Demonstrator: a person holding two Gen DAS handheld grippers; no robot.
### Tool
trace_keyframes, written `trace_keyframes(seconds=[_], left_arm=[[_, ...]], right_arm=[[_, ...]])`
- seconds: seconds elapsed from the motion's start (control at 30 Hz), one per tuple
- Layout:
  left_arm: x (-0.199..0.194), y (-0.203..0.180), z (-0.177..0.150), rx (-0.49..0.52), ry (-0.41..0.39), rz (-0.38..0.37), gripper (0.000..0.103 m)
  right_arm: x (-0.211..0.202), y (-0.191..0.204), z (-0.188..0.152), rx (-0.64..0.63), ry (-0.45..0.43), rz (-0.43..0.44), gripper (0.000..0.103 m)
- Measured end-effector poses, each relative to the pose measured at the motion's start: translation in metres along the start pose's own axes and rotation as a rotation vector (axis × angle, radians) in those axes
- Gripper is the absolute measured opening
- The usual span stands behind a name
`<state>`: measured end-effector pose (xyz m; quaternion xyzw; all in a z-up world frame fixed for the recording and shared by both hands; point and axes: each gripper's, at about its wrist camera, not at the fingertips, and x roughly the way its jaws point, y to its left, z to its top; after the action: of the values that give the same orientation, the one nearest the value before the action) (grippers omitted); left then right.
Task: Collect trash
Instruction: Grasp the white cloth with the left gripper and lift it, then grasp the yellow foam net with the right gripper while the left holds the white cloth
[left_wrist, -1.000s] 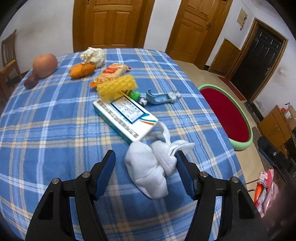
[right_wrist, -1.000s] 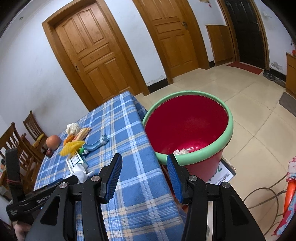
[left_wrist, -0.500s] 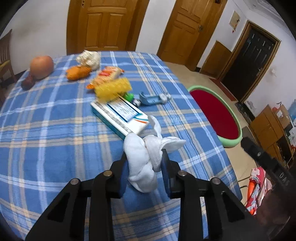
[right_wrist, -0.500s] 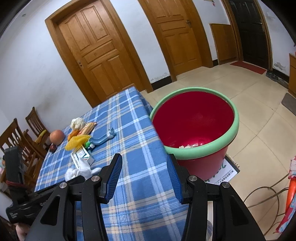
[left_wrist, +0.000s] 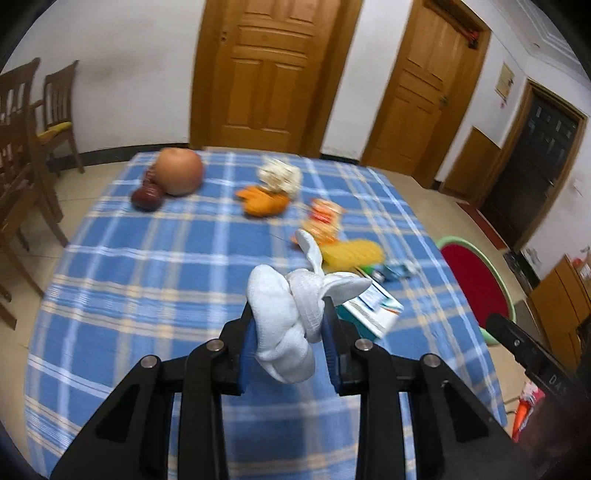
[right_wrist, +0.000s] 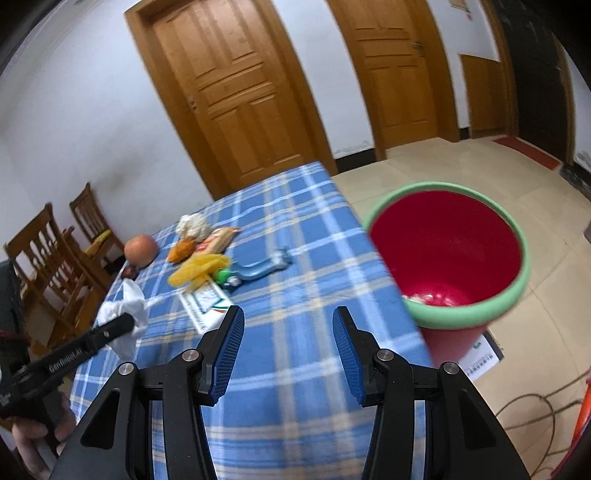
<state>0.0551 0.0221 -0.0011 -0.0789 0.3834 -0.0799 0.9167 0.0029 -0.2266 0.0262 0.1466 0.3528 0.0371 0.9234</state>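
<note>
My left gripper (left_wrist: 290, 332) is shut on a crumpled white tissue wad (left_wrist: 291, 317) and holds it above the blue plaid tablecloth (left_wrist: 147, 273). The wad also shows in the right wrist view (right_wrist: 123, 314), at the left gripper's tip. My right gripper (right_wrist: 288, 350) is open and empty over the table's near edge. The red bin with a green rim (right_wrist: 447, 254) stands on the floor right of the table, with some white trash at its bottom. It also shows in the left wrist view (left_wrist: 476, 284).
On the table lie a white box (right_wrist: 207, 306), a yellow wrapper (right_wrist: 199, 269), a blue tube (right_wrist: 258, 267), a snack packet (left_wrist: 323, 221), an orange peel (left_wrist: 264, 201), a white crumpled wad (left_wrist: 279, 175) and an apple (left_wrist: 177, 171). Wooden chairs (right_wrist: 48, 258) stand at the left.
My left gripper closed on the tissue wad and lifted it off the table, tilting up. My right gripper swung left, toward the table.
</note>
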Motion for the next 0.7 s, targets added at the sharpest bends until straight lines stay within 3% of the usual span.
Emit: trace_keyframes(seconds=[0.3, 0.7], left_arm=[[0.002, 0.040, 0.013, -0.003, -0.052, 0.077, 0.031], [0.018, 0.068, 0.015, -0.040, -0.057, 0.053, 0.031]], right_arm=[[0.043, 0.050, 0.013, -0.029, 0.071, 0.050, 0.051], [0.108, 0.092, 0.031, 0.055, 0.145, 0.054, 0.051]])
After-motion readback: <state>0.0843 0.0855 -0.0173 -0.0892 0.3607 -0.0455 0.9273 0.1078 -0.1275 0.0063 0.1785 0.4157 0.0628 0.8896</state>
